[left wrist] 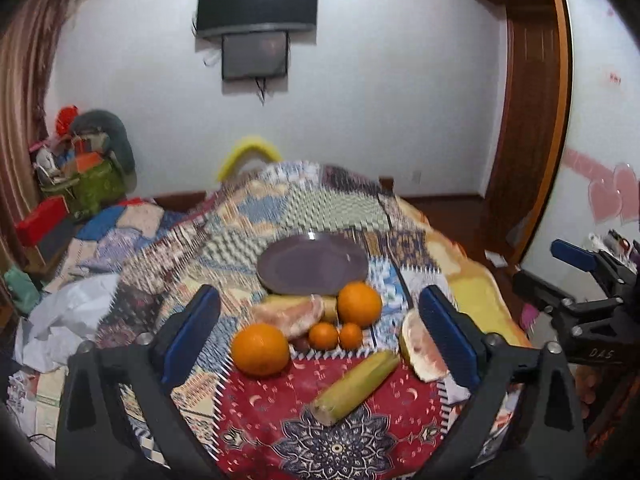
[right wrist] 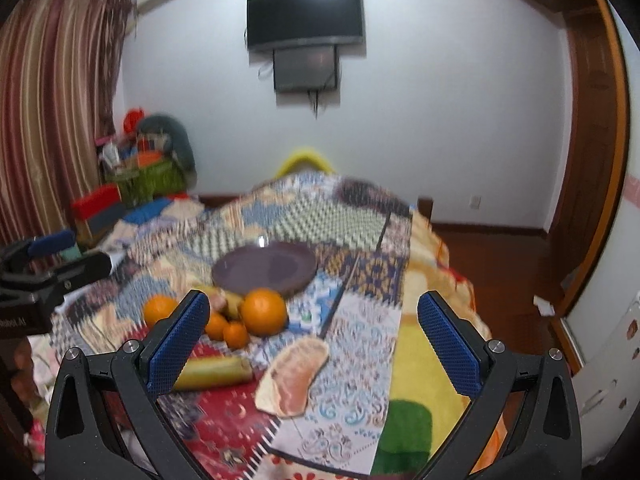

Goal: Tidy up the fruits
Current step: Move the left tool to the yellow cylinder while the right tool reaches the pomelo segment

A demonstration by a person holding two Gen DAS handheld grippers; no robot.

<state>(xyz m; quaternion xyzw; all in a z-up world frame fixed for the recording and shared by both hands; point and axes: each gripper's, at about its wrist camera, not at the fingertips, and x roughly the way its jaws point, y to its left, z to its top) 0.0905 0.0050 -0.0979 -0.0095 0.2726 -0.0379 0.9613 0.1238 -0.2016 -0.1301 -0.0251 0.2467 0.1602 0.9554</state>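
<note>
1. Left gripper (left wrist: 320, 332), lower frame of the left wrist view: jaws wide apart, nothing between the blue pads, hovering over the patterned cloth (left wrist: 280, 420).
2. Right gripper (right wrist: 314, 340), lower frame of the right wrist view: jaws wide apart likewise, empty. Also seen at the right edge of the left view, off to the side.
3. Nearest fruit, lower centre of the left view: yellow-green stalk piece (left wrist: 356, 388) lying on the red patch, tilted up to the right.
4. Just right of it: pomelo wedge (left wrist: 422, 346), pink flesh showing, partly behind the right pad. In the right view, same wedge at centre-bottom, lying flat between the pads.
5. Left of centre in the left view: large orange (left wrist: 261, 349) on the cloth, apart from the stalk.
6. Behind it: two small tangerines (left wrist: 324, 336) side by side, touching; something dark beside them, too small to tell.
7. Further back: second pomelo piece (left wrist: 294, 314) against a banana (left wrist: 280, 300), with second large orange (left wrist: 359, 305) at their right.
8. Beyond the pile, mid-frame: purple plate (left wrist: 312, 264), bare, its near rim just behind the second orange.
9. Far, upper centre: dark television (left wrist: 258, 2) on the white wall; striped curtain (left wrist: 24, 92) at the left edge.
</note>
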